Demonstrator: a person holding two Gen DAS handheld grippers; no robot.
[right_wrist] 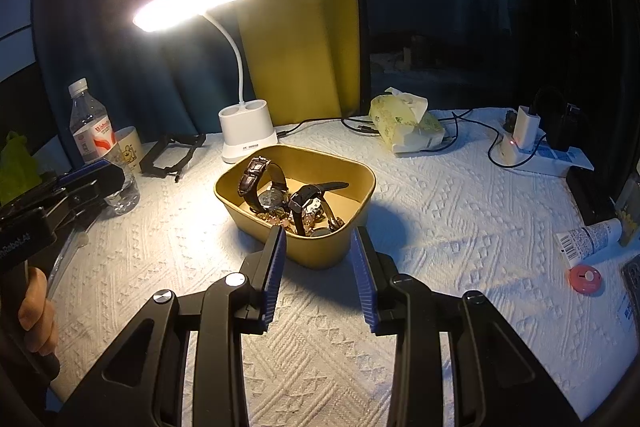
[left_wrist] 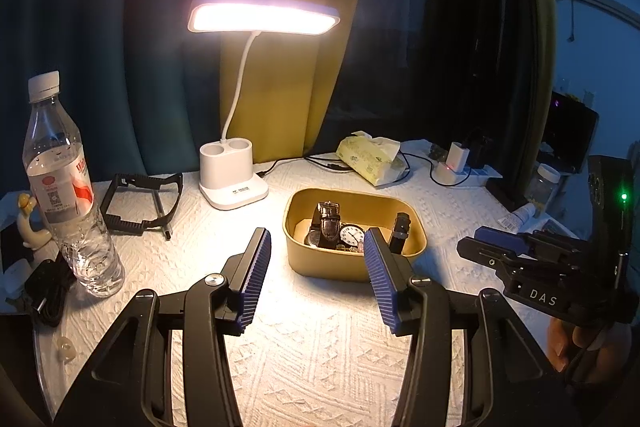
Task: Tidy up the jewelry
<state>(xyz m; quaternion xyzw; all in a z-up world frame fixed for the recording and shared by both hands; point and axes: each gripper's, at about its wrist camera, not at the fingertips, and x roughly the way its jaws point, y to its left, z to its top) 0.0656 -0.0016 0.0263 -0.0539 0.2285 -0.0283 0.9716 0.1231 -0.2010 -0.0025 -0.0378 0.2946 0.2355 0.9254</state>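
A tan oval box (left_wrist: pixel 352 263) stands on the white textured cloth and holds several watches with dark leather straps (left_wrist: pixel 329 223) and gold chain jewelry. In the right wrist view the box (right_wrist: pixel 320 251) sits just ahead of my right gripper (right_wrist: pixel 318 239), with watches (right_wrist: pixel 264 183) and beaded pieces inside. My left gripper (left_wrist: pixel 318 243) is open and empty, hovering just left of and before the box. My right gripper is open and empty; it also shows in the left wrist view (left_wrist: pixel 500 247) at the right.
A lit white desk lamp (left_wrist: pixel 234 179) stands behind the box. A water bottle (left_wrist: pixel 64 187) and black frame (left_wrist: pixel 140 199) are at left. A tissue pack (left_wrist: pixel 370 155), cables and chargers (left_wrist: pixel 452 163) lie at back right. A tube (right_wrist: pixel 588 237) and pink disc (right_wrist: pixel 585 279) lie at right.
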